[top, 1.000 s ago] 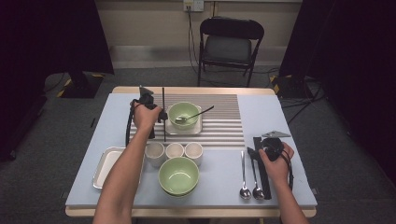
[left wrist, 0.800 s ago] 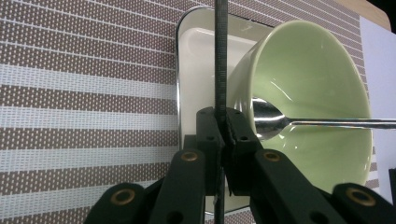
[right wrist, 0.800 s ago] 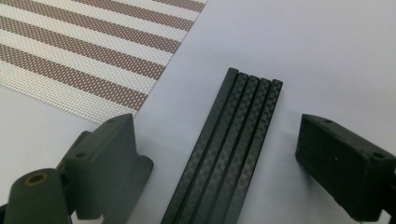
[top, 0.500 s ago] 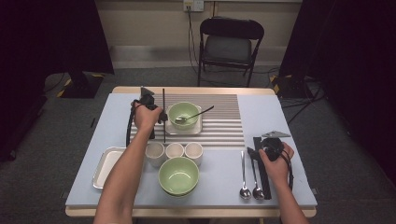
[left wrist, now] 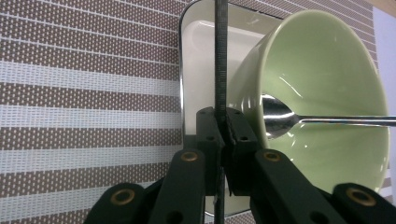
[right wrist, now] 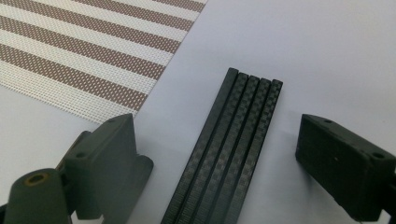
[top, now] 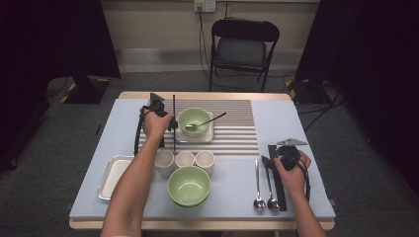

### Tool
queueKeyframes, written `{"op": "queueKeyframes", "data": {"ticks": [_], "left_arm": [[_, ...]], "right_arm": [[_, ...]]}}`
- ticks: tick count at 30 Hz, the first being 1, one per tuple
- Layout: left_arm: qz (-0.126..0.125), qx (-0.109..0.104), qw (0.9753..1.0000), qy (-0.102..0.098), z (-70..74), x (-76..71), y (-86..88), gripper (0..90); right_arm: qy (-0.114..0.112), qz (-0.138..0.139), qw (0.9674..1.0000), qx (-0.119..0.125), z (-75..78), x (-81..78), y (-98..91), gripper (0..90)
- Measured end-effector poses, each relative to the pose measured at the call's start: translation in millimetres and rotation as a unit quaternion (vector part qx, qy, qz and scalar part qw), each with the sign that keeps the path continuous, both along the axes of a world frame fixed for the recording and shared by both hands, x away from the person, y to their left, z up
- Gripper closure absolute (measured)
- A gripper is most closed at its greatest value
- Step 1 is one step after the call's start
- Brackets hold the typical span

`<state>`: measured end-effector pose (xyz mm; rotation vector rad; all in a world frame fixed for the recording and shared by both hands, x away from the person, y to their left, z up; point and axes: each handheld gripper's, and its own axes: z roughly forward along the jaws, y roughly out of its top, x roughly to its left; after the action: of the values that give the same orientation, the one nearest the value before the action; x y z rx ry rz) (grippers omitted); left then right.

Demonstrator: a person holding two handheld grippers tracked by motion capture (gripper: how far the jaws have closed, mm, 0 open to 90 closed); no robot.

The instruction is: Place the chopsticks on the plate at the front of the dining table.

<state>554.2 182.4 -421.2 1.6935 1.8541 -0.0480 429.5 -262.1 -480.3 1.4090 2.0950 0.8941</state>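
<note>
My left gripper (top: 171, 123) (left wrist: 223, 133) is shut on one thin black chopstick (top: 174, 106) (left wrist: 220, 56), which lies along the striped placemat (top: 232, 126). Right beside it, a green bowl (top: 193, 121) (left wrist: 327, 84) with a spoon (top: 205, 121) (left wrist: 280, 119) in it stands on a small white square plate (left wrist: 205, 60). At the table's right, my right gripper (top: 282, 154) (right wrist: 229, 149) is open, its jaws wide on either side of several black chopsticks (top: 280, 197) (right wrist: 219, 158) that lie flat, with the pads clear of them.
Two spoons (top: 264, 197) lie left of the chopsticks. Three small white cups (top: 185, 159) stand in a row, with stacked green bowls (top: 189, 185) in front of them. A white tray (top: 111, 175) sits at the front left. A folding chair (top: 244, 49) stands beyond the table.
</note>
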Motion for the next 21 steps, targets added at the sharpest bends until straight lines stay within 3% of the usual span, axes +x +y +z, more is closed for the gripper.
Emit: {"op": "queueKeyframes", "data": {"ticks": [4, 6, 21], "left_arm": [[-0.007, 0.006, 1.0000, 0.002, -0.4, 0.1, 1.0, 86.1], [0.009, 0.002, 1.0000, -0.003, -1.6, 0.1, -0.3, 86.1], [0.004, -0.004, 1.0000, 0.005, -8.5, -0.5, 4.2, 86.1]], "right_arm": [[0.000, -0.001, 1.0000, 0.000, 0.1, -0.1, 0.2, 11.1], [0.000, 0.000, 1.0000, 0.000, 0.0, 0.0, 0.0, 11.1], [0.000, -0.001, 1.0000, 0.000, 0.0, -0.2, 0.4, 11.2]]}}
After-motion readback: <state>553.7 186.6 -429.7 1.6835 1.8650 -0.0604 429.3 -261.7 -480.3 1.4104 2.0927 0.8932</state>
